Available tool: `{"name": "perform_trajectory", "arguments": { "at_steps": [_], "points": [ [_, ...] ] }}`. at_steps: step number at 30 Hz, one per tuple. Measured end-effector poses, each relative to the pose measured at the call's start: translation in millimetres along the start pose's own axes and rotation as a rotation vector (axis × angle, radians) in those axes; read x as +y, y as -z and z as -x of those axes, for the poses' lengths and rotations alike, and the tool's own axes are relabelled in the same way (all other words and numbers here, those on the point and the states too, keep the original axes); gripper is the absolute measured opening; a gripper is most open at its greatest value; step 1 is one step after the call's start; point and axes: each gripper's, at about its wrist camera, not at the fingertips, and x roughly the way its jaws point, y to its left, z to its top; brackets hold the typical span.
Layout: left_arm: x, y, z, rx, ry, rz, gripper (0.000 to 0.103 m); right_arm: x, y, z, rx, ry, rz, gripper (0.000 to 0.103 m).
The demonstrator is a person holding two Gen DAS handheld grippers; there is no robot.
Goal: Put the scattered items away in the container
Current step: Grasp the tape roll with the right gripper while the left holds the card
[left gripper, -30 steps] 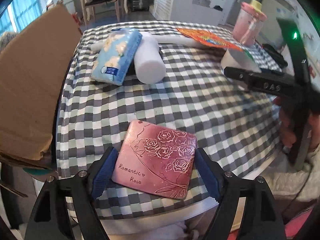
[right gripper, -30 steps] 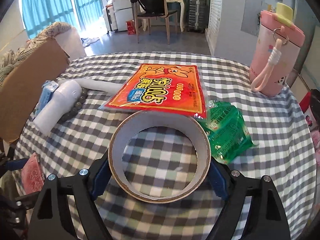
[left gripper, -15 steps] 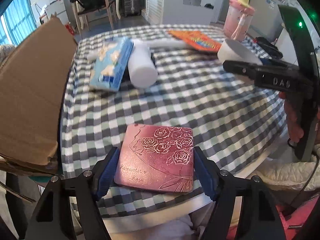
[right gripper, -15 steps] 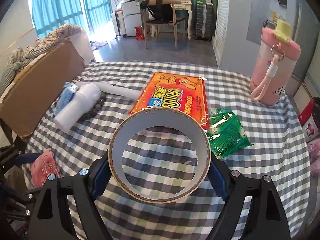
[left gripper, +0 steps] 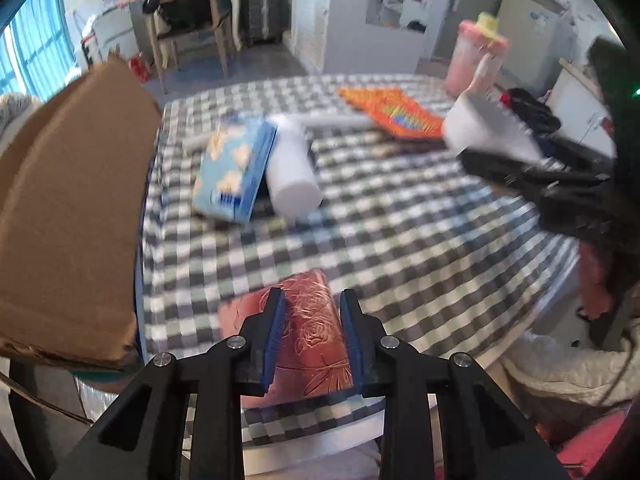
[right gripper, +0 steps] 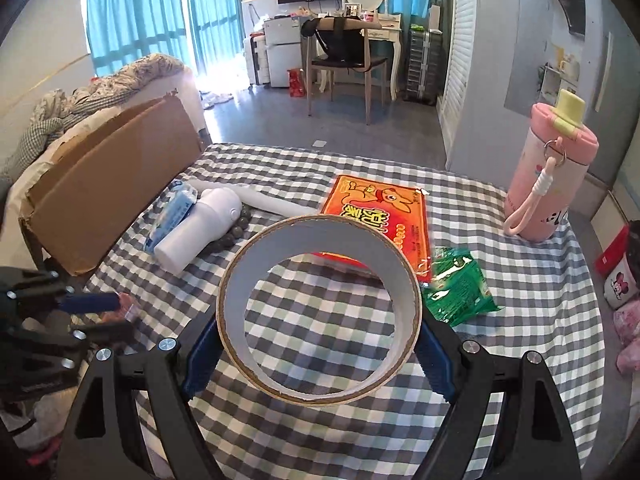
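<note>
Left tool (left gripper: 311,334) has just been closing and now pinches the pink rose-embossed pouch (left gripper: 308,320), bowing it at the counter's (left gripper: 400,240) lower edge; right tool (right gripper: 318,350) clamps the tape roll (right gripper: 319,312) aloft, both ready for the cardboard box (right gripper: 108,188) at left.

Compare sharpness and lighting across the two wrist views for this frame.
Left wrist view: motion-blurred throughout, checks on the tablecloth smeared, only the left hand-held gripper, closed on the pink pouch, fairly crisp. Right wrist view: sharp, tape roll clear, window glare washing out the floor; fisheye bending in both.
</note>
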Motion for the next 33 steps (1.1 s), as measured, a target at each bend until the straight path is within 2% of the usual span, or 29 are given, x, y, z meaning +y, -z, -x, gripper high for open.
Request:
{"name": "perform_trajectory", "arguments": {
  "at_steps": [5, 7, 8, 9, 10, 14, 18, 20, 21, 23, 29, 33],
  "points": [
    [8, 3, -4, 0.002, -0.102, 0.01, 0.029, 0, 0, 0, -0.001, 0.004, -0.001, 0.083],
    [6, 3, -3, 0.006, -0.133, -0.005, 0.035, 0, 0, -1, -0.002, 0.001, -0.003, 0.083],
    [5, 5, -2, 0.012, -0.146, -0.013, 0.051, 1, 0, -1, -0.002, -0.001, -0.003, 0.083],
    [2, 7, 0, 0.015, -0.148, -0.023, 0.072, 2, 0, -2, -0.001, -0.003, -0.002, 0.083],
    [1, 8, 3, 0.006, -0.14, -0.03, 0.085, 2, 0, -2, 0.001, -0.005, -0.001, 0.083],
    [-1, 11, 7, 0.002, -0.079, -0.034, 0.099, 1, 1, -4, 0.006, -0.008, -0.006, 0.083],
    [6, 18, -21, 0.08, -0.133, -0.014, 0.103, 0, 1, -4, 0.007, -0.015, -0.014, 0.083],
    [13, 21, -24, 0.053, -0.092, 0.03, 0.103, -1, 2, -4, 0.008, -0.015, -0.016, 0.083],
    [15, 21, -24, 0.051, -0.082, 0.033, 0.1, -1, 2, -4, 0.009, -0.014, -0.017, 0.083],
    [13, 20, -20, 0.04, -0.062, 0.021, 0.076, -2, 2, -4, 0.014, -0.013, -0.024, 0.083],
    [11, 13, -17, 0.044, -0.075, 0.014, 0.073, 0, 2, -3, 0.008, -0.019, -0.021, 0.083],
    [9, 8, -6, 0.012, -0.048, 0.025, 0.073, 0, 2, -3, 0.006, -0.019, -0.02, 0.083]
  ]
}}
